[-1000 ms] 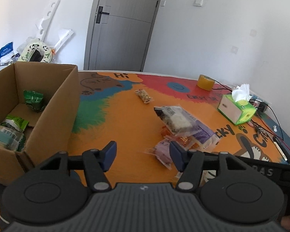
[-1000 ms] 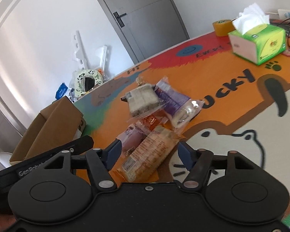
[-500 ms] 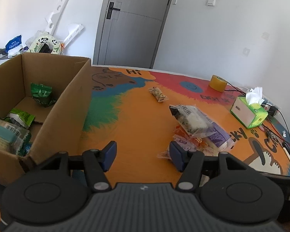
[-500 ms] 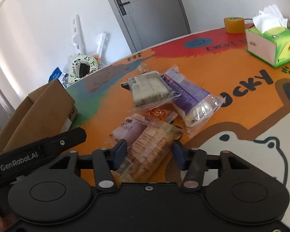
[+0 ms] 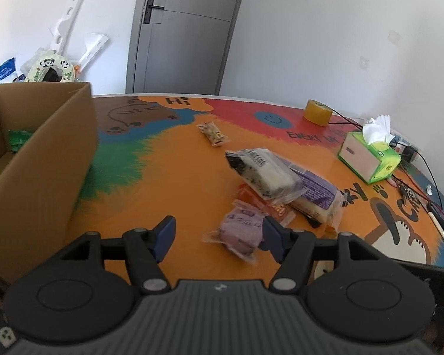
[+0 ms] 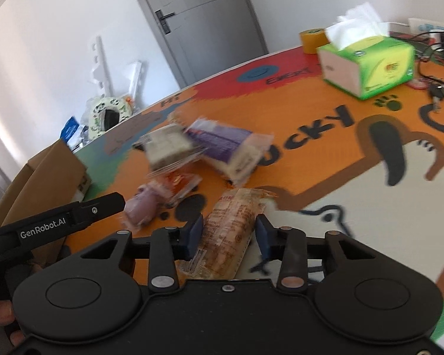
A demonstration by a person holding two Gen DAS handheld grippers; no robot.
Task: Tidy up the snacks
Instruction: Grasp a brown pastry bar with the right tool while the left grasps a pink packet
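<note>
Right wrist: gripper [image 6: 229,235] closing round biscuit pack [image 6: 226,236] (mat bare rightward).

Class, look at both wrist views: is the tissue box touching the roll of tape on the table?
Apart. The left wrist view shows the tissue box and the roll of tape with a bare strip of table between them.
</note>
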